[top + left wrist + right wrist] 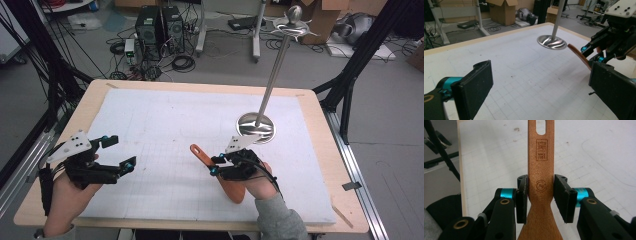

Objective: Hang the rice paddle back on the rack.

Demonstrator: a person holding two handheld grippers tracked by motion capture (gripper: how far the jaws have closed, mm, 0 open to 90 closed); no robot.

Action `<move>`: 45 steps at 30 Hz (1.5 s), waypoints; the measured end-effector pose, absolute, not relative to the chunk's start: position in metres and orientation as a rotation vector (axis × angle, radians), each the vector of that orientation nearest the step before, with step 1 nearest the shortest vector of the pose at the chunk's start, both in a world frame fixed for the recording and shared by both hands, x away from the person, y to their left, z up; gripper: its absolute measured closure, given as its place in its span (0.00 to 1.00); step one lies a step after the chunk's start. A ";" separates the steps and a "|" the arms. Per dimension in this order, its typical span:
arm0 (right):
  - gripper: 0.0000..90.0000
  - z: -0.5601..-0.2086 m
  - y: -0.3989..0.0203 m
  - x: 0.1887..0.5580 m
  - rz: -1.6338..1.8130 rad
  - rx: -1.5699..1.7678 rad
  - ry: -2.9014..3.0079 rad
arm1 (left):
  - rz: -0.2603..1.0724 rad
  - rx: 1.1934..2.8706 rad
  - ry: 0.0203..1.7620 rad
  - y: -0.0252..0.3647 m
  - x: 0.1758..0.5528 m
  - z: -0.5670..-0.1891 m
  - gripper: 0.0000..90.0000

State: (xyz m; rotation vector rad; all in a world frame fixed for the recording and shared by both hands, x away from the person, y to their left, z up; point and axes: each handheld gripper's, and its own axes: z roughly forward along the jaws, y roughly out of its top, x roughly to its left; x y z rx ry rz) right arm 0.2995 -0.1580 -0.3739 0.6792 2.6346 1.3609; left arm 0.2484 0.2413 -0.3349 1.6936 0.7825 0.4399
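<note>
Two tools: the right tool [541,197] pinches a wooden spatula [541,165]; the left tool [541,92] is spread, holding nothing.

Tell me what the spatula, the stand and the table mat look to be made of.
Spatula: likely wood, smooth reddish-brown, with marks that look burned into the handle.
Stand: polished metal by its mirror-like reflections on base and pole.
Mat: white, matte, faint printed grid; foam board or paper, hard to tell which.
</note>
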 end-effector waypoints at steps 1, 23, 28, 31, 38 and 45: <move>0.72 -0.372 -0.161 0.299 1.370 0.685 2.624 | 0.441 1.695 0.780 0.241 0.249 -0.335 0.07; 0.72 -0.356 -0.208 0.289 1.524 0.724 2.466 | 0.409 1.710 0.746 0.224 0.261 -0.335 0.07; 0.72 -0.354 -0.212 0.286 1.526 0.702 2.437 | 0.401 1.710 0.738 0.221 0.264 -0.335 0.06; 0.72 -0.352 -0.214 0.284 1.532 0.692 2.422 | 0.399 1.708 0.737 0.220 0.264 -0.334 0.06; 0.72 -0.352 -0.221 0.282 1.548 0.700 2.392 | 0.399 1.709 0.733 0.219 0.266 -0.334 0.07; 0.72 -0.346 -0.233 0.278 1.654 0.691 2.287 | 0.400 1.707 0.735 0.219 0.267 -0.334 0.07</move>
